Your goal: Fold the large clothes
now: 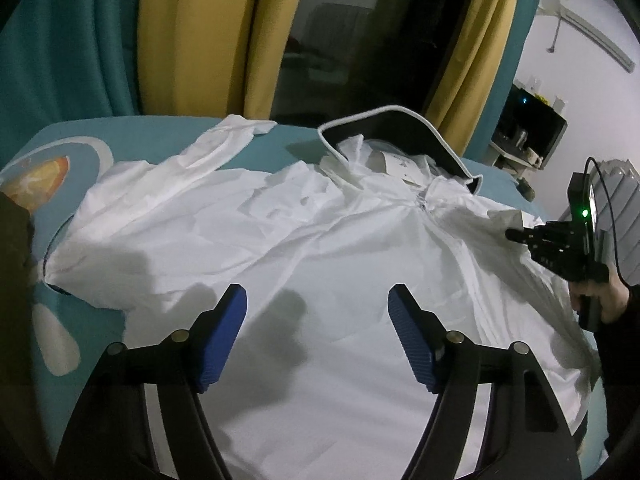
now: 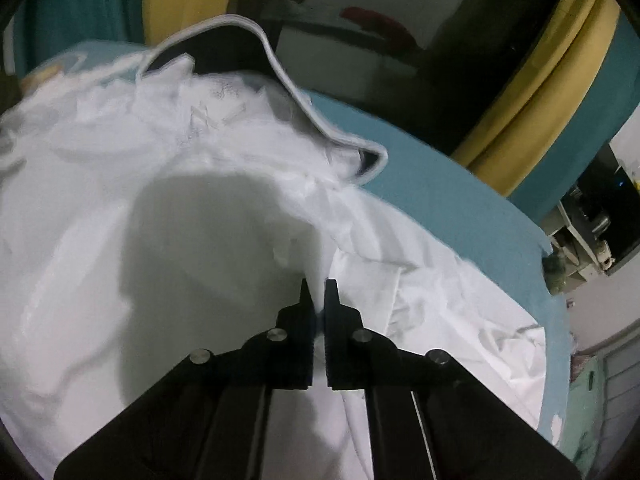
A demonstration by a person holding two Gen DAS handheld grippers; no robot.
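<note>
Two grippers: our left gripper hovers wide open, empty, over the white hooded jacket spread on the teal bed; right gripper pinches its sleeve fabric. We should lift slowly, keeping tension.

Jacket flat on the bed, hood at the far edge, curtains behind.

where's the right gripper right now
The right gripper is at the white jacket's right shoulder, just below the black-lined hood, pinching a ridge of fabric. In the left wrist view it shows at the far right edge.
</note>
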